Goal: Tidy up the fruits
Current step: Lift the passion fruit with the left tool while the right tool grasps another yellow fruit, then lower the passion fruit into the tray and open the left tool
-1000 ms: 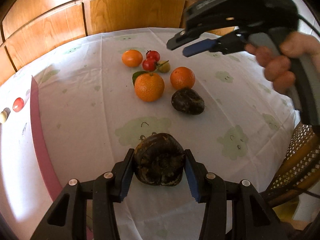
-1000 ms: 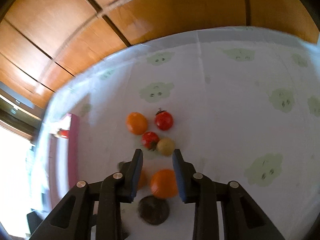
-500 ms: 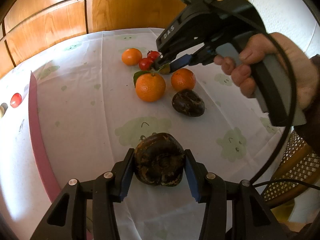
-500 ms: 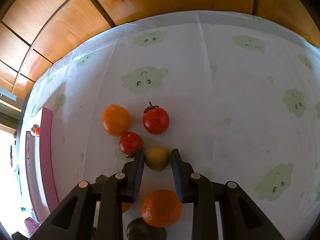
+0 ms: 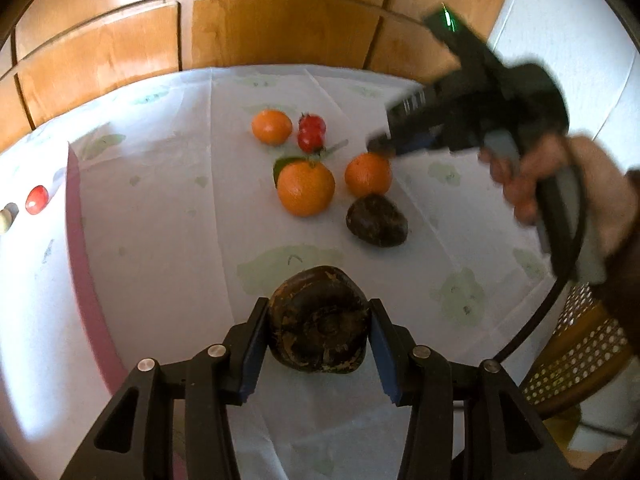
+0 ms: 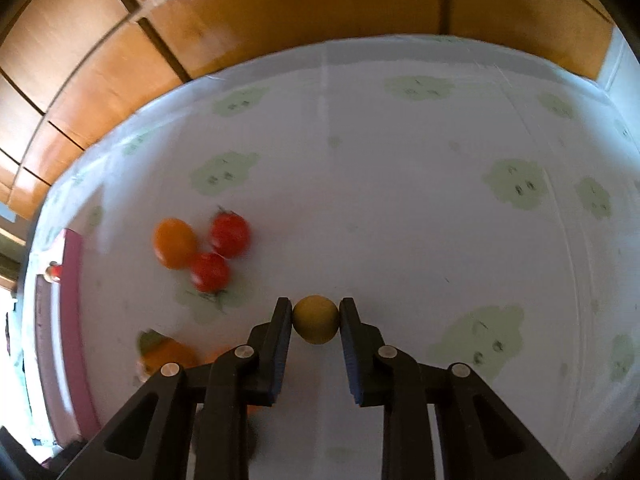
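Observation:
My left gripper [image 5: 317,334] is shut on a dark brown wrinkled fruit [image 5: 318,330] just above the white tablecloth. Ahead lie a second dark fruit [image 5: 377,221], a large orange [image 5: 306,188], a smaller orange [image 5: 368,174], a far orange [image 5: 272,126] and two red tomatoes [image 5: 311,133]. My right gripper [image 6: 315,320] is shut on a small yellow fruit [image 6: 315,319], lifted off the cloth to the right of the tomatoes [image 6: 218,252] and an orange [image 6: 174,243]. The right gripper also shows in the left wrist view [image 5: 384,145], blurred.
A pink-edged board [image 5: 80,248] lies at the left with a red tomato [image 5: 37,199] and a pale fruit [image 5: 6,218] beyond it. Wooden panels [image 5: 280,20] back the table. A woven chair [image 5: 576,356] stands at the right edge.
My right gripper closed on the small yellow fruit and carried it up and to the right, away from the tomatoes. My left gripper stayed put with the dark fruit.

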`<action>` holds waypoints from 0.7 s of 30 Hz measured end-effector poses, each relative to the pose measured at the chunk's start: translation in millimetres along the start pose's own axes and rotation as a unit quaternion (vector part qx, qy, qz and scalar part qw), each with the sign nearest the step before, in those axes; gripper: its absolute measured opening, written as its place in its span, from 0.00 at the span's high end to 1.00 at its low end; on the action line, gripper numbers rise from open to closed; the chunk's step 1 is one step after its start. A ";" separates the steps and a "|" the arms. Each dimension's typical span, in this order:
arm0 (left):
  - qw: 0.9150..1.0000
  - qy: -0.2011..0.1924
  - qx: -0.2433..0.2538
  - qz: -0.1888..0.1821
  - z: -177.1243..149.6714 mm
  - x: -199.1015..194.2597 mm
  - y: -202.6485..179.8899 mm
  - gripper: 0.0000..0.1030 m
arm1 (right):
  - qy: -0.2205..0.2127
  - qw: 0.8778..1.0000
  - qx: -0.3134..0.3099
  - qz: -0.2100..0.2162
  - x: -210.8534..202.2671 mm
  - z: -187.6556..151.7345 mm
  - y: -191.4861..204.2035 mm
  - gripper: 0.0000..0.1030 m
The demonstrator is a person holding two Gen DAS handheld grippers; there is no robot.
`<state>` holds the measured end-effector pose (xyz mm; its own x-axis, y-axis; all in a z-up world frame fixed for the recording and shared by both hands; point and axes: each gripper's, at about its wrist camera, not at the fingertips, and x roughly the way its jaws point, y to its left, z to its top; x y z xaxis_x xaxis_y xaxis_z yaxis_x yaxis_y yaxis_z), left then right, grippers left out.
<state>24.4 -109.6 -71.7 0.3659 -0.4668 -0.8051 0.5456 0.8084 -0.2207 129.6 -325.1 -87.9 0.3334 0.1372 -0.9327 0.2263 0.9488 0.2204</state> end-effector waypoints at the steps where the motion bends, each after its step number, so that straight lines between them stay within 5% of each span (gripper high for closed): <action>1: 1.000 -0.006 -0.001 -0.002 1.4 -4.9 1.2 0.53 | -0.004 1.000 0.001 0.006 -0.9 -1.5 -2.2 0.76; 11: 0.990 -0.092 -0.105 0.023 23.3 -88.6 71.8 0.53 | -0.002 1.000 0.000 0.020 4.0 -1.3 -7.6 0.76; 21: 0.953 -0.071 -0.255 0.150 12.2 -111.8 217.0 0.53 | -0.005 1.000 -0.012 0.012 4.3 -2.4 -4.3 0.76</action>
<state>111.2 113.6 -22.9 0.5655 -0.2010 -0.7999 -0.0242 0.9654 -0.2598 127.9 -327.9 -93.6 0.3483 0.1571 -0.9241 0.1966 0.9517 0.2359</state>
